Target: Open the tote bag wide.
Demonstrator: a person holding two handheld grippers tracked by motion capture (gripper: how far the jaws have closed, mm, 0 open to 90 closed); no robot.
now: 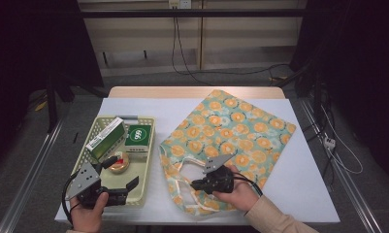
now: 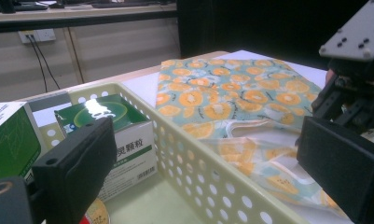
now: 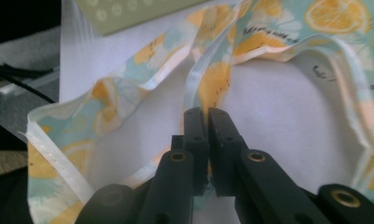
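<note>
On the white table (image 1: pixel 299 160), seen from the high view, an orange-patterned cloth bag (image 1: pixel 231 131) lay flat at the centre and right, its handles (image 1: pixel 180 187) trailing toward the person's edge. The right gripper (image 1: pixel 194 184) sat low over those handles, held in the person's right hand (image 1: pixel 238 194), pointing left. To the left stood a pale yellow perforated basket (image 1: pixel 148 160) holding a green and white box (image 1: pixel 105 138), a green-topped box (image 1: pixel 137 136) and a small round tin (image 1: pixel 118 163). The left gripper (image 1: pixel 121 182) hovered at the basket's near end, its jaws spread wide apart and holding nothing.

In the left gripper view, the two black jaws stood far apart at the frame's sides, released, one over the inside of the basket (image 2: pixel 198 177) and the other out over the bag. The green-topped box (image 2: pixel 124 140) rested against the basket's far wall, with the green and white box (image 2: pixel 10 140) beside it. Beyond the basket wall lay the bag (image 2: pixel 231 93), and the right gripper's body showed at the right edge.

In the right gripper view, the jaws were clenched close together on a strip of the bag's handle (image 3: pixel 205 86), the right gripper (image 3: pixel 207 114) pinching the pale ribbon-edged fabric just above the table (image 3: pixel 278 116). Loops of the handle curved away on both sides.
</note>
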